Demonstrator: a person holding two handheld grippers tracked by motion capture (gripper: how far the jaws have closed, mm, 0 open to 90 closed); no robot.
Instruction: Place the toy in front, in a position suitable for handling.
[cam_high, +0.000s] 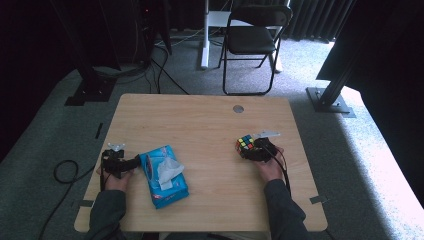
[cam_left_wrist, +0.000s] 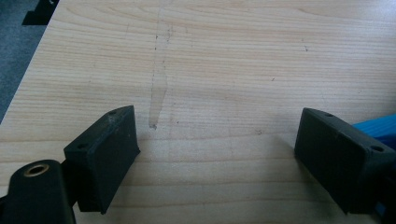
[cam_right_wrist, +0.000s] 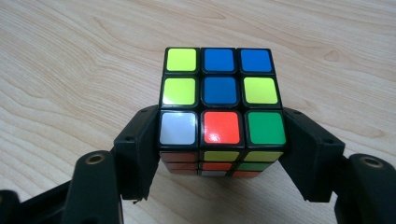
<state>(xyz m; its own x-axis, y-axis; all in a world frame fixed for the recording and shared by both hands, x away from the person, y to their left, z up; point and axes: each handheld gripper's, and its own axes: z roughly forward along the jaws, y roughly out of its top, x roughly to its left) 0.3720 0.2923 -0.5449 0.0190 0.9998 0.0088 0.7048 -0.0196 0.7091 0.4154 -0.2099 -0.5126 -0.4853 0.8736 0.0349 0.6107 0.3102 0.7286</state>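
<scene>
While I look down from the high view, I see my left gripper (cam_high: 134, 164) low at the left of the wooden table (cam_high: 200, 125), its tips just beside a blue tissue pack (cam_high: 164, 176) with a white tissue (cam_high: 170, 170) sticking out of its top. My right gripper (cam_high: 250, 148) sits at the right side of the table with a scrambled puzzle cube (cam_high: 244, 144) at its tip, and a hand (cam_high: 270, 167) behind it. A folding chair (cam_high: 252, 40) stands on the carpet beyond the far edge.

From the left gripper view, the left gripper (cam_left_wrist: 215, 154) has its jaws spread wide over bare wood, nothing between them. A blue corner of the tissue pack (cam_left_wrist: 378, 130) peeks out just past the right-hand jaw.

From the right gripper view, the right gripper (cam_right_wrist: 217, 158) has its jaws closed against both sides of the puzzle cube (cam_right_wrist: 219, 93), touching its lower row. The cube rests on the table (cam_right_wrist: 70, 70), its top face showing yellow, blue, white, red and green squares.
</scene>
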